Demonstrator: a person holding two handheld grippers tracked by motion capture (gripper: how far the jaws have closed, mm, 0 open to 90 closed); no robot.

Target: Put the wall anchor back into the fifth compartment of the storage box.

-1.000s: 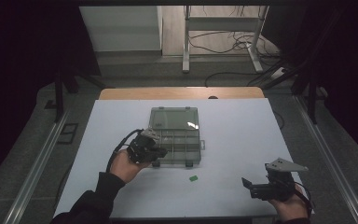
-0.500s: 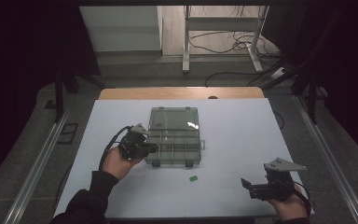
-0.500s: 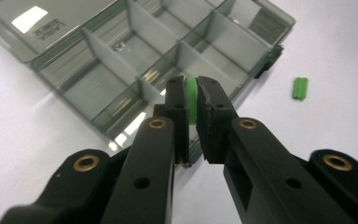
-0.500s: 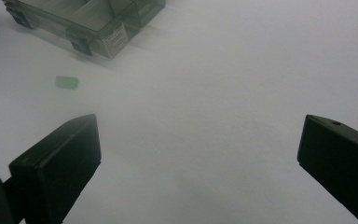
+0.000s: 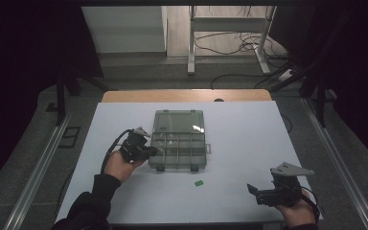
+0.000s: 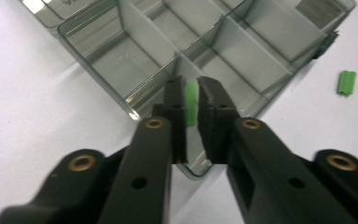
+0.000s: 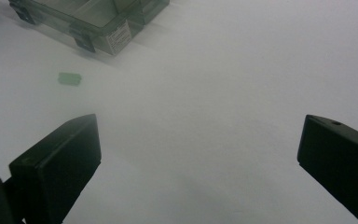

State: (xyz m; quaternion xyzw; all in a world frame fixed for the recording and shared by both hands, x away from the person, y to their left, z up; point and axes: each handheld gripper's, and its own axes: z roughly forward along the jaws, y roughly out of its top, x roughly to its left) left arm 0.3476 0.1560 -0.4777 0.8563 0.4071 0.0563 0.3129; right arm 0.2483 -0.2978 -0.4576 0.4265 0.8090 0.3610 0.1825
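A clear grey compartment box point(image 5: 179, 139) lies on the white table point(image 5: 249, 139) with its lid folded back. My left gripper point(image 5: 154, 152) is at the box's front left corner. In the left gripper view the left gripper point(image 6: 192, 95) is shut on a small green piece point(image 6: 191, 100), held over the corner compartment of the box point(image 6: 242, 51). A second green piece point(image 5: 199, 183) lies on the table in front of the box, and shows as a green piece point(image 6: 346, 82) and a green piece point(image 7: 69, 79) in the gripper views. My right gripper point(image 5: 255, 190) is open near the front right edge, with nothing between the right gripper point(image 7: 200, 140) jaws.
The box point(image 7: 98, 18) has several compartments split by dividers, and latches on its front wall. A wooden strip point(image 5: 187, 96) borders the table's far edge. Bare white table lies between the box and the right gripper.
My left hand has shifted slightly left at the box's front left corner. The right gripper has stayed in place.
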